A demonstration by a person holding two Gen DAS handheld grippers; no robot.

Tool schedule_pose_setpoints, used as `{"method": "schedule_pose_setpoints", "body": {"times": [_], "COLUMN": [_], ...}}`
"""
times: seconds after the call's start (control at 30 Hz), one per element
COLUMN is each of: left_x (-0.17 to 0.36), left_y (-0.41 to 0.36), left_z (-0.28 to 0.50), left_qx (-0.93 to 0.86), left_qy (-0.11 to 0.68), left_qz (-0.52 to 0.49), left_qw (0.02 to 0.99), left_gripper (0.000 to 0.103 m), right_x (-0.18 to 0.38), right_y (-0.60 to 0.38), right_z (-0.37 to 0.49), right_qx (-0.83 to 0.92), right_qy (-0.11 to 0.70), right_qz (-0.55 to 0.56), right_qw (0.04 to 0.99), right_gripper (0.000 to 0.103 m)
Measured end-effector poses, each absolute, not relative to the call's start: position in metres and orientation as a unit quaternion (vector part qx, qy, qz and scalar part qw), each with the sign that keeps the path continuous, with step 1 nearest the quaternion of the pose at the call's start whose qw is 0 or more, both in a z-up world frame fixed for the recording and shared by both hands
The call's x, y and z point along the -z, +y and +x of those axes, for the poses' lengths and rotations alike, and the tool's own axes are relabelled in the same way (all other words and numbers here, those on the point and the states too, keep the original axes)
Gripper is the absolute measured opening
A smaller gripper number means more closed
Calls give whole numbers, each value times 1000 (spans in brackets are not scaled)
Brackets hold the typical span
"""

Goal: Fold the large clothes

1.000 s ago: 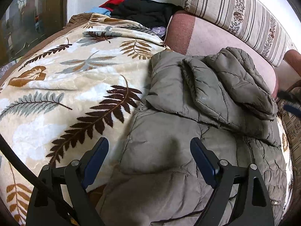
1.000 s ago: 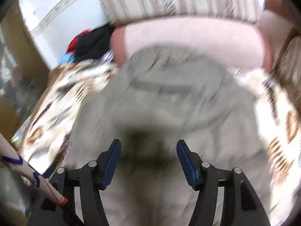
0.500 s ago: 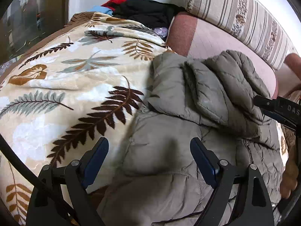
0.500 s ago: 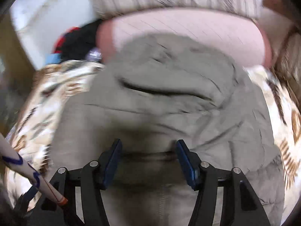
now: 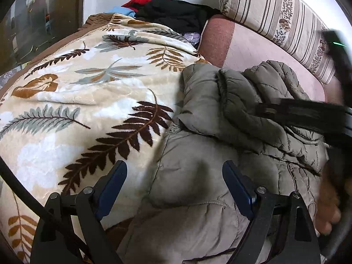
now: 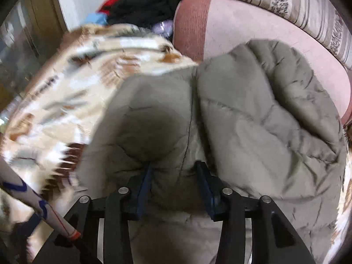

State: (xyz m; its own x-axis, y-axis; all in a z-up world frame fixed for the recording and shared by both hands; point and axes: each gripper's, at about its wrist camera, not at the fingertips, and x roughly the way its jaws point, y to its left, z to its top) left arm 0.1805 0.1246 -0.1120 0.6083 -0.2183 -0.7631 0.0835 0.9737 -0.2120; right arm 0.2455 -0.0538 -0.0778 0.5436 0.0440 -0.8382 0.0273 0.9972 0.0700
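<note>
Blurring blanket (image 6: 72,92) beside jacket (image 6: 253,114)

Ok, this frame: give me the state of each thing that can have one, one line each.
jacket: partly folded, sleeve laid across its body, on the blanket.
blanket: spread flat under the jacket.
left gripper: open, above the jacket, holding nothing.
right gripper: jaws just been closing, jacket fabric bunched between them; firm grip not clear.
clothes pile: unfolded heap behind the blanket.
</note>
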Motion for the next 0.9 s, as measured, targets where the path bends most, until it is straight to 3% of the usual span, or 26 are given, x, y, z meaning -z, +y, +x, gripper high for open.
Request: {"method": "schedule_pose_setpoints", "body": {"times": [0.07, 0.37, 0.6, 0.73, 0.9], "left_x": [113, 110, 88, 98, 119], "left_y": [123, 107, 124, 153, 200], "left_z": [179, 156, 112, 104, 107], "left_qx": [82, 79, 100, 66, 67], "left_qy": [434, 423, 433, 463, 510], "left_qz": [-72, -33, -58, -50, -147], "left_qw": [894, 902, 894, 883, 845], "left_gripper": [87, 88, 87, 88, 87], "right_x": [65, 75, 80, 83, 98], "right_y": [-67, -179, -307, -350, -362], "right_z": [215, 51, -50, -82, -83], "right_qx": [-1, 99, 188, 203, 181], "right_qy": [462, 495, 501, 469, 455], "right_qz": [44, 16, 138, 202, 252], "right_qw": [886, 863, 834, 835, 835], "right_gripper": [65, 69, 72, 81, 84]}}
